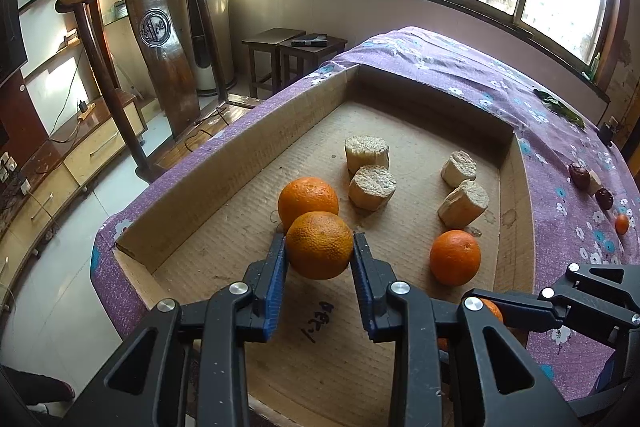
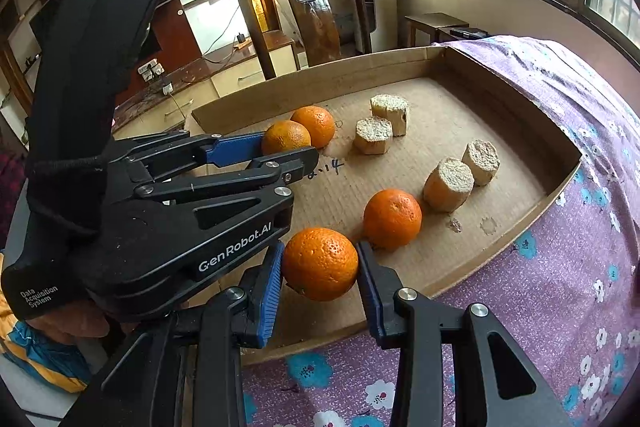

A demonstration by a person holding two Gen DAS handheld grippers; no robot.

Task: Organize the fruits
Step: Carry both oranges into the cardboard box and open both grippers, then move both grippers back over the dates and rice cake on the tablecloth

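Note:
A shallow cardboard tray (image 1: 224, 163) lies on a purple flowered cloth. My left gripper (image 1: 319, 239) is shut on an orange (image 1: 319, 259), low over the tray floor and right in front of a second orange (image 1: 308, 201). A third orange (image 1: 455, 257) rests to the right. In the right wrist view my right gripper (image 2: 321, 247) is shut on another orange (image 2: 320, 267) inside the tray's near edge (image 2: 460, 279), close beside the resting orange (image 2: 392, 219). The left gripper (image 2: 290, 149) shows there too, to the left.
Several beige cut chunks (image 1: 372, 187) stand in two pairs farther back in the tray (image 2: 449, 185). On the cloth (image 1: 560, 131) to the right lie two dark red dates (image 1: 580, 175) and a small orange fruit (image 1: 622, 223). A wooden chair (image 1: 160, 39) and stools (image 1: 296, 55) stand beyond the table.

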